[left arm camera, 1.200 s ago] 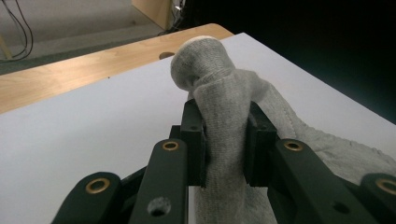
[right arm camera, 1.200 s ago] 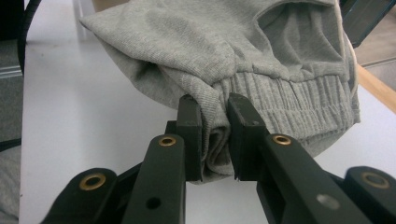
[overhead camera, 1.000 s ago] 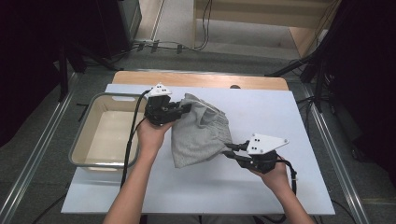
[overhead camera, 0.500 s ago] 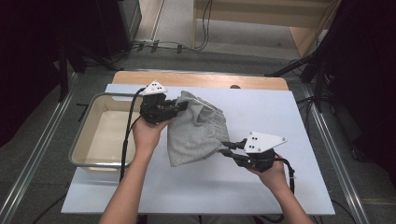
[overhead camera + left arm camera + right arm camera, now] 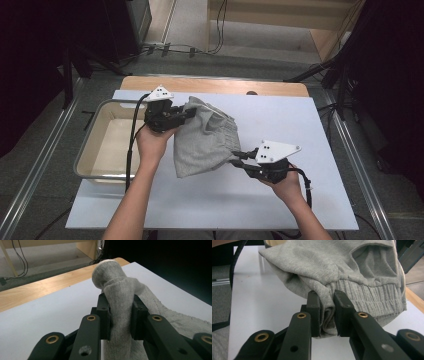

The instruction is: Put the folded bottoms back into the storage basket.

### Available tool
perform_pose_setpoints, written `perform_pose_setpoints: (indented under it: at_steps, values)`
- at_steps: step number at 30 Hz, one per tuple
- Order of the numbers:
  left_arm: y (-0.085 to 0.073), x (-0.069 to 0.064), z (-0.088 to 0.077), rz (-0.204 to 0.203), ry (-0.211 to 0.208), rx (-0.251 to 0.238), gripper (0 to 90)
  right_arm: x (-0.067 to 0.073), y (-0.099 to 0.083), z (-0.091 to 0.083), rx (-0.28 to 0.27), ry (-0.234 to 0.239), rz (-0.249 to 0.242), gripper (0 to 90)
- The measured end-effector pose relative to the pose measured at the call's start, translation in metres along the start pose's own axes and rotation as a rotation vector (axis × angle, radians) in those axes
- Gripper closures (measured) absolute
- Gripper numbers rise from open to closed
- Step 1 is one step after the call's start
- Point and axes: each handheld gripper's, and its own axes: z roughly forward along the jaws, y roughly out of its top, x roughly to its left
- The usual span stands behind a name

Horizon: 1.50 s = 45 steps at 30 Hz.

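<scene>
A grey garment (image 5: 207, 137) hung bunched between 2 grippers above the white table (image 5: 300, 120), its lower fold resting on the tabletop. The left gripper (image 5: 186, 113) had its jaws clamped on a gathered fold at the garment's upper left; in the left gripper view the cloth (image 5: 120, 302) was squeezed between the 2 black jaws and bulged out above them. The left hand (image 5: 152, 142) wrapped the gripper body from below, forearm reaching up from the bottom edge, wrist beside the tray (image 5: 95, 130) at the table's left.

The right gripper (image 5: 239, 157) was closed on the garment's right edge, low and near the tabletop. In the right gripper view the jaws pinched a fold just under the ribbed waistband (image 5: 372, 293) (the band ran off to the right). The right hand (image 5: 285, 185) held its gripper from behind, forearm coming in from the lower right, the gripper pointing left toward the cloth.
</scene>
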Motion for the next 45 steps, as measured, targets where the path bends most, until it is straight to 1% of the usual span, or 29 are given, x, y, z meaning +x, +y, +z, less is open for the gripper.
perform_pose_setpoints:
  at_steps: [9,22,34,45]
  values:
    - [-0.001,0.006,-0.009,-0.006,0.012,-0.003,73.9,0.002,0.006,0.007,-0.003,0.009,-0.007,74.4]
    - [-0.002,0.013,-0.017,-0.013,0.023,-0.007,73.9,0.005,0.014,0.016,-0.004,0.024,-0.016,74.4]
    - [-0.004,0.019,-0.024,-0.011,0.036,-0.004,73.9,0.008,0.018,0.024,-0.003,0.036,-0.018,74.4]
    - [-0.005,0.024,-0.029,-0.013,0.047,0.009,73.9,0.009,0.022,0.031,-0.006,0.049,-0.023,74.4]
